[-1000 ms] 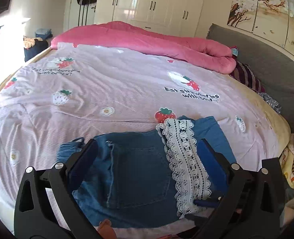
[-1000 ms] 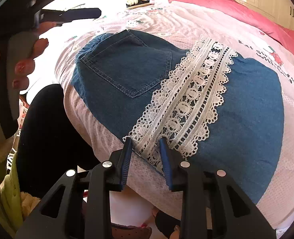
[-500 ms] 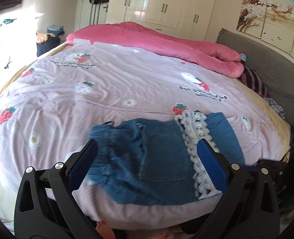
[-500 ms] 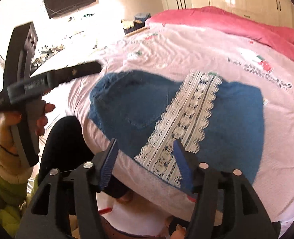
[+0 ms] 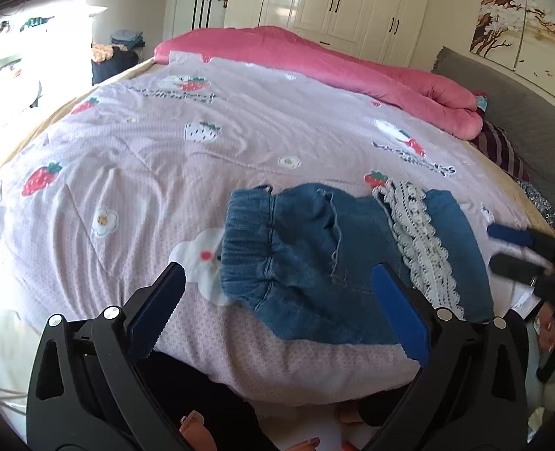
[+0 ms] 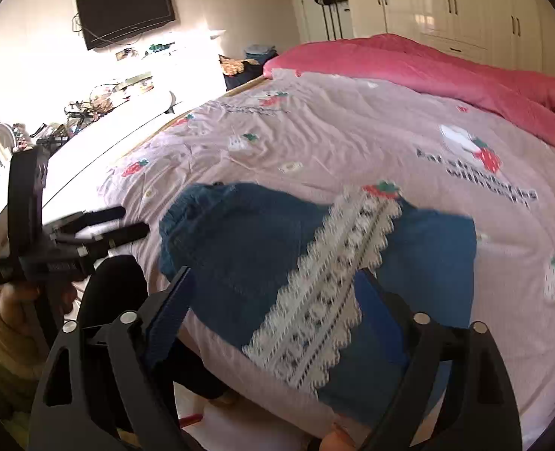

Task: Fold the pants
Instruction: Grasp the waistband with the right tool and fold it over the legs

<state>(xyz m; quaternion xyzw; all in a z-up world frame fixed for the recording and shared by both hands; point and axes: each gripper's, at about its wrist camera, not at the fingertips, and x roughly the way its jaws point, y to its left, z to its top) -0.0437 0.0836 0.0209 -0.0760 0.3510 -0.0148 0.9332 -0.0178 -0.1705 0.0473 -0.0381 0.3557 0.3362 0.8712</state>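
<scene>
- I see the pants (image 5: 337, 263), blue denim, lying folded into a compact bundle near the front edge of the bed, on the pink strawberry-print sheet (image 5: 134, 158).
- A band of white lace trim (image 5: 424, 240) runs across the denim; in the right wrist view the same lace (image 6: 330, 285) crosses the bundle on a diagonal, though that view is blurred.
- The gathered elastic waistband (image 5: 251, 240) faces the left side of the bundle, slightly rumpled, with a back pocket showing beside it.
- My left gripper (image 5: 277, 319) has its jaws spread wide with nothing between them; it hangs above the near edge of the bed, its blue pads on either side of the bundle in view, not touching the cloth as far as I can tell.
- My right gripper (image 6: 281, 323) is also spread wide and holds nothing; it sits off the bed's near edge, apart from the denim.
- From the right wrist view I can see the left gripper (image 6: 89, 229) off to the side of the bundle, held in a hand (image 6: 18, 297).
- A rolled pink duvet (image 5: 315, 60) lies along the far side of the bed, well apart from the pants.
- White wardrobes (image 5: 352, 0) stand behind the bed, and a television (image 6: 125, 9) hangs on the wall.
</scene>
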